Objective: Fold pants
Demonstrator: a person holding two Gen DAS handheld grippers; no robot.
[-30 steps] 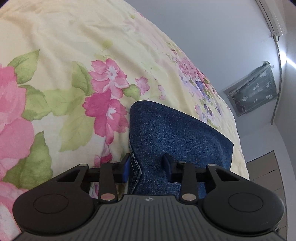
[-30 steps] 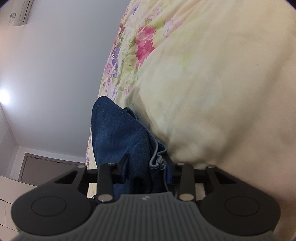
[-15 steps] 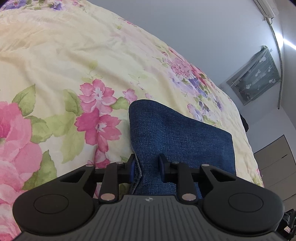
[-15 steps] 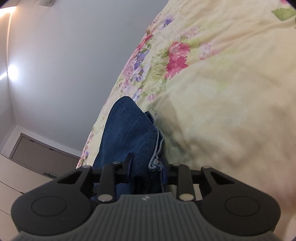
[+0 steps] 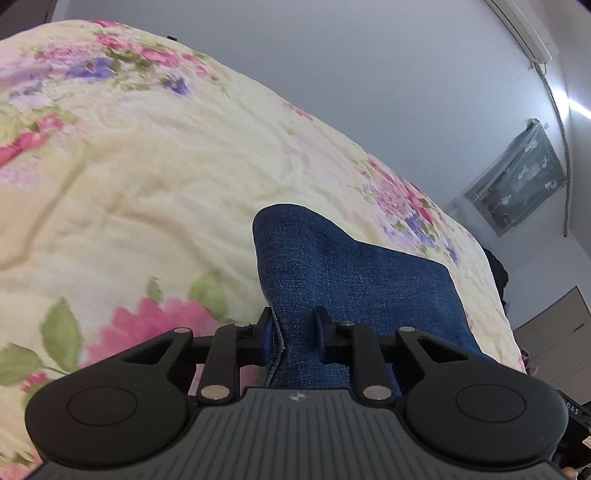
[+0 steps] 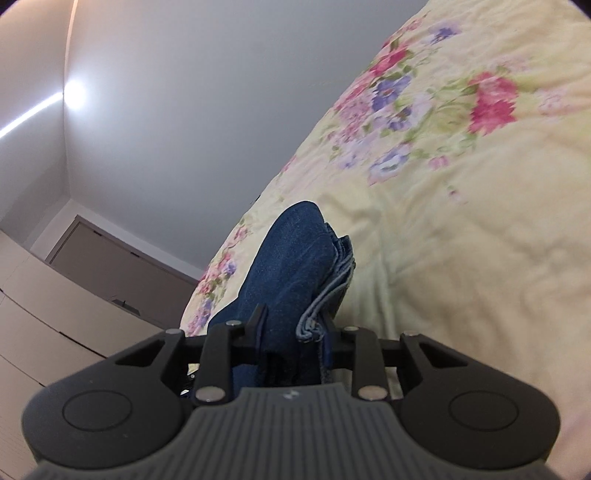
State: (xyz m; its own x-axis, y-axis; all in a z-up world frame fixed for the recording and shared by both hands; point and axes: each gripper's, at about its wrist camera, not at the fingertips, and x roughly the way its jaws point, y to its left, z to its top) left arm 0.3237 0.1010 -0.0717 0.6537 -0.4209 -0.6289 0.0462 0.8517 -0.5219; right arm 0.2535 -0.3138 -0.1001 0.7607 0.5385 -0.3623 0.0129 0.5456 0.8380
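Observation:
Dark blue denim pants lie over a floral yellow bedspread. My left gripper is shut on the edge of the pants, with the fabric pinched between its blue pads. In the right wrist view my right gripper is shut on several stacked layers of the pants, whose pale seam edges show at the right. Both grippers hold the cloth lifted off the bed, with the rest of the pants running away from the fingers.
The bedspread fills most of both views. A grey wall stands beyond the bed, with an air conditioner and a covered window. A brown door and pale cabinets are on the left of the right wrist view.
Both grippers closed tighter on the denim and lifted and tilted upward. More wall now shows, and the bedspread has slid lower and farther away in both views.

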